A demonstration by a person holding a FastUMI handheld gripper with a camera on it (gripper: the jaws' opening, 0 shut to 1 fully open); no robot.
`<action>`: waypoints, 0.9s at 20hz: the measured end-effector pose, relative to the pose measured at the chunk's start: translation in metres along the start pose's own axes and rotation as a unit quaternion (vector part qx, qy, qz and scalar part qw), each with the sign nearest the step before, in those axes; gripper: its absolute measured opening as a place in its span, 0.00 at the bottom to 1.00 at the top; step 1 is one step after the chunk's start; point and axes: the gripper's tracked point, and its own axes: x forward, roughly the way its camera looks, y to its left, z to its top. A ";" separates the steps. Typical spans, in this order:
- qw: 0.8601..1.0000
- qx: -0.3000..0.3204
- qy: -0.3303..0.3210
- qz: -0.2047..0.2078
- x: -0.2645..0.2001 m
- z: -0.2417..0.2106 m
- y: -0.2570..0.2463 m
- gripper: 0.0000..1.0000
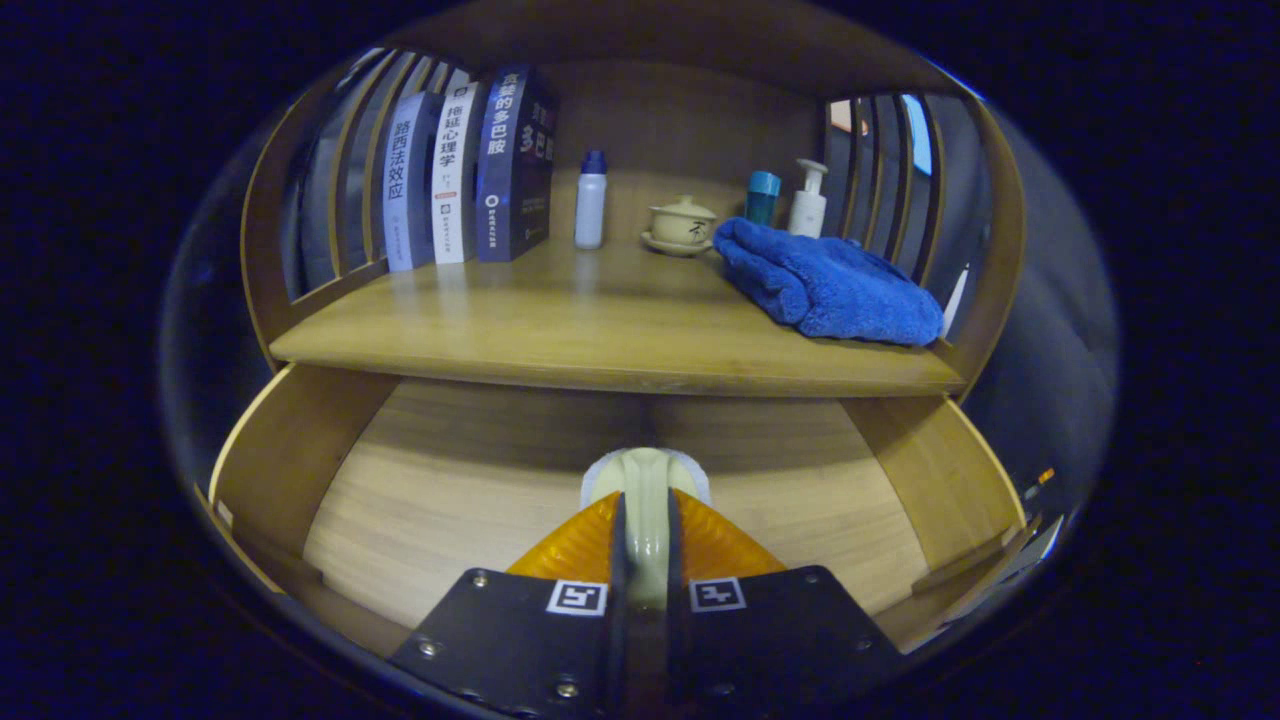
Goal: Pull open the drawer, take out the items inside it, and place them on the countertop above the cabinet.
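The wooden drawer (290, 450) stands pulled open below the countertop (600, 330). My gripper (645, 500) hovers over the drawer's bare floor, both fingers pressed on a pale cream ceramic piece (645, 466). It has a rounded end that sticks out just ahead of the fingertips and looks like a spoon. The fingers hide the rest of it. A folded blue towel (825, 285) lies on the right of the countertop.
At the back of the countertop stand three upright books (470, 170), a white bottle with a blue cap (590, 200), a lidded tea cup on a saucer (682, 225), a teal-capped bottle (762, 197) and a white pump bottle (808, 200). Slatted wooden sides enclose the shelf.
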 end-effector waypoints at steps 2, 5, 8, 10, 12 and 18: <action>0.998 0.021 -0.053 0.001 -0.012 0.026 -0.006 0.16; 0.993 0.050 -0.102 -0.007 -0.040 0.055 -0.019 0.15; 0.986 0.062 -0.157 -0.006 -0.063 0.090 -0.026 0.15; 0.979 0.066 -0.191 -0.009 -0.078 0.115 -0.029 0.15; 0.973 0.073 -0.221 0.002 -0.084 0.139 -0.026 0.15; 0.981 0.053 -0.182 0.046 -0.023 0.153 0.008 0.15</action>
